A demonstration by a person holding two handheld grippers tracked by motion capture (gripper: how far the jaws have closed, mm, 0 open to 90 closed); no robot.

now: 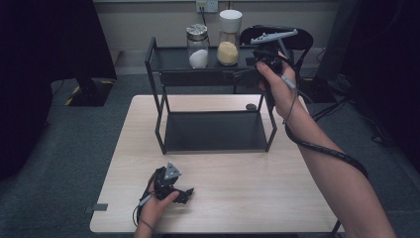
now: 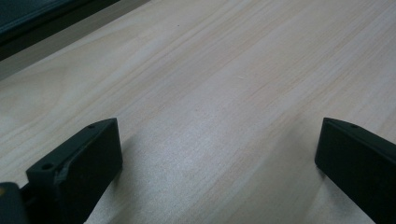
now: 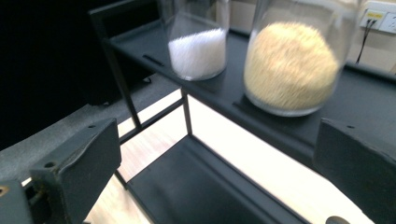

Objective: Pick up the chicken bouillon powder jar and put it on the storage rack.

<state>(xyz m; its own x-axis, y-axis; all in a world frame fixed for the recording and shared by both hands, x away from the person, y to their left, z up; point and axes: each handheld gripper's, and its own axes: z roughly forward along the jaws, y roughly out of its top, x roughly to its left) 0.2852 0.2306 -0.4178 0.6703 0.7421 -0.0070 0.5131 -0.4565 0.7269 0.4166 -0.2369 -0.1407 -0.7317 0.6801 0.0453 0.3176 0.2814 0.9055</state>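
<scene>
Two grippers work here; the left gripper (image 1: 184, 194) rests near the table's (image 1: 247, 198) front edge, jaws spread wide over bare wood, holding nothing; the right gripper (image 1: 236, 75) hangs at the rack's (image 1: 156, 89) top shelf, jaws parted and empty, facing the yellow-grain jar (image 3: 292, 60); beside it stands the white-powder jar (image 3: 198, 46); both look glassy, slippery, breakable, moderately heavy; best gripped around the lower body.

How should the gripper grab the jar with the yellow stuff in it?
Probably by the round glass body of the yellow jar, about halfway up, coming from the front of the shelf with the jaws level. It stands upright near the front edge, and the right gripper is already open and facing it. The white jar stands apart to one side, leaving room for a jaw.
</scene>
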